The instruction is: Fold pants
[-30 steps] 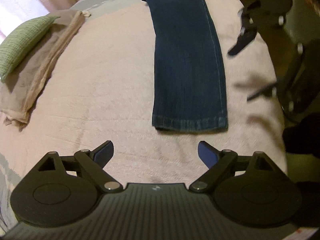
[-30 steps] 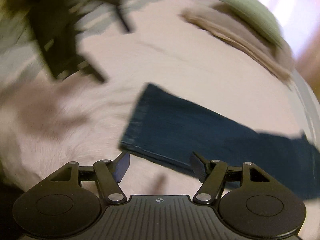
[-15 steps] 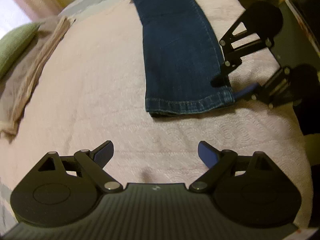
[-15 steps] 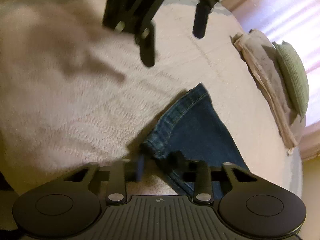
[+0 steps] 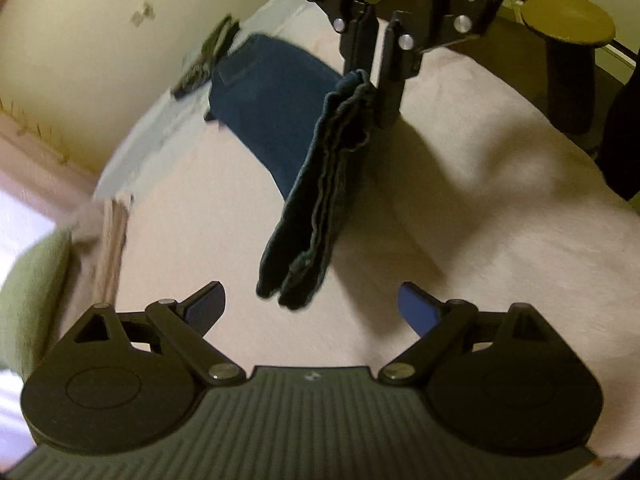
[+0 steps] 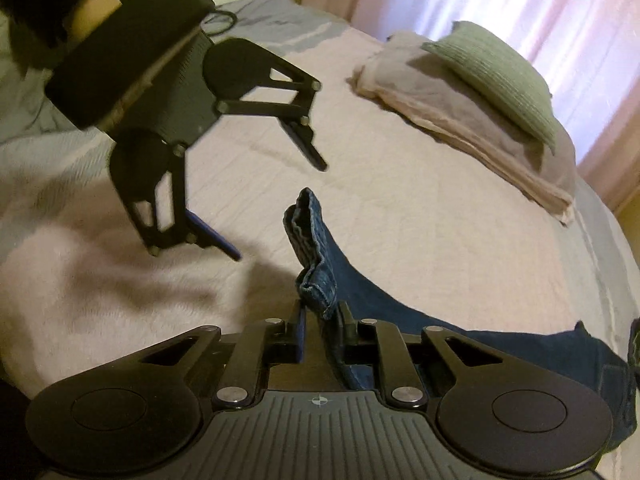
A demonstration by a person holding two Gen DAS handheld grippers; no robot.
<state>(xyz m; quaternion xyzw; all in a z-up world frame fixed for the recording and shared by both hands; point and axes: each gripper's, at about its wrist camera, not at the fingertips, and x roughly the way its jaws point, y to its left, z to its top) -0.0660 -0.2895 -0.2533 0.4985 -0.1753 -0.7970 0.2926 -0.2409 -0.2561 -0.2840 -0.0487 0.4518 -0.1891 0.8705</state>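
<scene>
One bed (image 5: 500, 208) filled both views, spread with a pale pink cover. Across it lay the jeans (image 5: 264, 120), dark blue, their waist end flat on the cover toward 11 o'clock in the left wrist view, their hem end lifted clear of the bed toward 12 o'clock. At 2 o'clock in the right wrist view sat a folded beige blanket (image 6: 460, 120) with a green pillow (image 6: 496, 76) on top, well apart from the jeans. The left gripper (image 5: 312, 306) hung with its fingers spread wide, the drooping hem corner just ahead of them and not between the pads. The right gripper (image 6: 322, 336) had its fingers pressed together on the hem (image 6: 316, 276), one corner of which was pinched while the rest sagged toward the left gripper. A round stool (image 5: 568, 24) stood off the bed at 1 o'clock in the left wrist view.
</scene>
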